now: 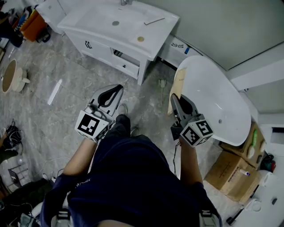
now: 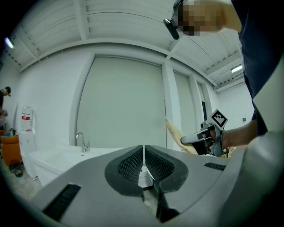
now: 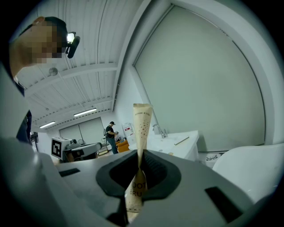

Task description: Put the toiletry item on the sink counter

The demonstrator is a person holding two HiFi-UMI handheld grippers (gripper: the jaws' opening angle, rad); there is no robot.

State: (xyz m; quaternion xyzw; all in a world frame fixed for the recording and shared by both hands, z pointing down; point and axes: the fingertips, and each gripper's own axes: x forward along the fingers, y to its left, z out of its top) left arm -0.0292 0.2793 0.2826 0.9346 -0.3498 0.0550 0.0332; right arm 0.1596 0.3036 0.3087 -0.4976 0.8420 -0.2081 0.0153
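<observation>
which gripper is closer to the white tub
Right. The right gripper, gripping a toothbrush packet, is right beside the white tub; the left gripper is farther off, on the person's other side.

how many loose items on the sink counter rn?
2. A thin strip at the sink counter's back right, a small round disc at its front right. Head view crops the tap area; more may be hidden.

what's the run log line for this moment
right tongs: shut on toiletry packet | left tongs: shut, empty | sink counter: ahead, packet not yet placed
</observation>
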